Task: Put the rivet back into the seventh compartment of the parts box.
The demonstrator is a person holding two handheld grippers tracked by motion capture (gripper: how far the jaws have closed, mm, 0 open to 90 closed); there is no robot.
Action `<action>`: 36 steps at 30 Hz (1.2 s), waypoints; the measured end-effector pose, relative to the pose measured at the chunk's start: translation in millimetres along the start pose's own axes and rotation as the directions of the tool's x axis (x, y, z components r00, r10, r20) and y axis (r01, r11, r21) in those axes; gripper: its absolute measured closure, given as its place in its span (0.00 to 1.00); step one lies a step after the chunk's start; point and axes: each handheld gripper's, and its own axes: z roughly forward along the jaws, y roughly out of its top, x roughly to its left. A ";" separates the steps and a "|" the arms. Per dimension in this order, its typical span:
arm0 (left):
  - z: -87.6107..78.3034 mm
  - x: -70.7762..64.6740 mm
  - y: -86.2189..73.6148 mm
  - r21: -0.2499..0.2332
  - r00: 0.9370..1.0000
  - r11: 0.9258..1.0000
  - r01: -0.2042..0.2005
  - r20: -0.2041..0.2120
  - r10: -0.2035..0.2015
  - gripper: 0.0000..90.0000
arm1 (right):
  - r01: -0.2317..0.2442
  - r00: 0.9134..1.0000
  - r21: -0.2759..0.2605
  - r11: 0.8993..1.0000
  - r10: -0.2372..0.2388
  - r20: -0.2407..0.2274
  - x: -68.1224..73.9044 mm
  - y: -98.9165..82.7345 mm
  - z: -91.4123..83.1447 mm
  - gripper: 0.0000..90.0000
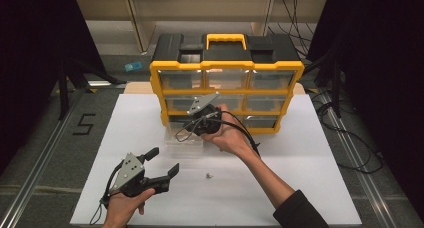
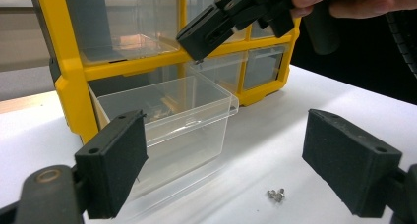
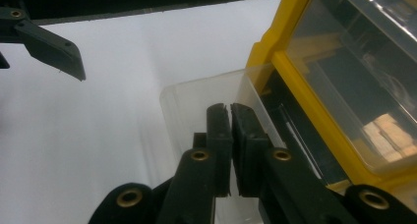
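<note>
Seen from above: a white table (image 1: 300,188) with a yellow-and-black organiser box (image 1: 227,83) standing at its far side, rows of clear drawers across the front. One clear drawer (image 1: 184,138) pulled out of the bottom left slot, resting on the table in front of the box.

Right tongs (image 1: 196,119) held by the right hand (image 1: 227,135), reaching across and tipped down over the pulled-out drawer. Jaws clenched together — in the right gripper view the two black pads meet with barely a slit between them, tips poised over the drawer's open top, near its front wall. Something tiny just visible at the tips in the left gripper view; too small to tell what, or whether it is gripped.

Left tongs (image 1: 161,164) held by the left hand (image 1: 122,205) at the near left of the table, released, jaws spread wide and pointing toward the box. Nothing between them.

A small cluster of silvery screws (image 1: 209,176) lying loose on the table, just right of the left tongs' jaw tips and nearer the person than the drawer. In the left gripper view the same screws (image 2: 276,195) low down between the two open pads, though resting on the table ahead of them, not touching either. Drawer (image 2: 167,121) straight ahead in that view, with small pale bits at the bottom, blurred.

Black cables trailing from both tongs.
</note>
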 end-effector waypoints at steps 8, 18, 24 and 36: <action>0.0 0.1 0.1 -0.001 1.000 1.000 0.001 0.001 -0.001 0.18 | 0.007 1.000 0.021 1.000 -0.007 -0.003 1.9 3.7 16.5 0.96; 0.2 0.2 -0.2 -0.002 1.000 1.000 0.002 0.002 -0.002 0.18 | 0.003 1.000 0.070 0.998 -0.002 -0.002 0.0 -1.0 30.0 0.74; 0.5 0.4 -0.4 0.000 1.000 1.000 0.004 0.002 -0.004 0.18 | 0.022 1.000 -0.003 1.000 -0.022 0.016 1.8 3.0 12.0 0.54; 1.3 0.6 -0.6 -0.004 1.000 1.000 0.003 0.002 -0.003 0.18 | 0.023 0.998 -0.070 0.997 -0.019 0.055 11.1 -12.3 -33.1 0.36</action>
